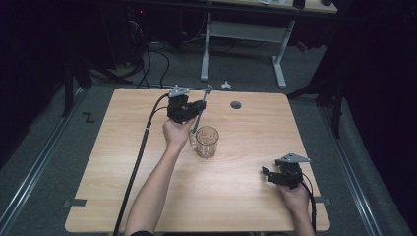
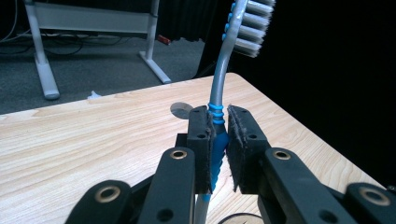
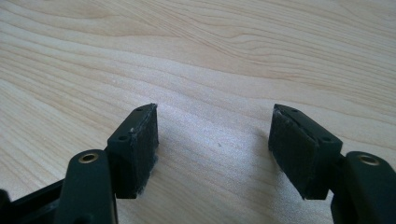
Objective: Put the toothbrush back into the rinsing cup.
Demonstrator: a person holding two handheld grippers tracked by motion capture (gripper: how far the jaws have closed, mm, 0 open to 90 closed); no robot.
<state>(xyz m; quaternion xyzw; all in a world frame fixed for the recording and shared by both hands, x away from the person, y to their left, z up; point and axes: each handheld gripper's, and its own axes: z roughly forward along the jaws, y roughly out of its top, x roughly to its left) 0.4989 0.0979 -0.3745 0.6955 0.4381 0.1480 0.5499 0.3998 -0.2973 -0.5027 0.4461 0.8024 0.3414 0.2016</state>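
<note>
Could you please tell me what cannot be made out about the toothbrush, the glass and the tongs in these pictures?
- Toothbrush: in the left gripper view its lower end is hidden behind the left tongs; in the high view it is too small to tell whether it touches the glass.
- Glass contents: too small, high view.
- Right tongs: the picture edge cuts off their base.

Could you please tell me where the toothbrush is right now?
The toothbrush is clamped upright in the left gripper, bristles up, left of centre in the high view, directly above and behind the glass mug.
</note>
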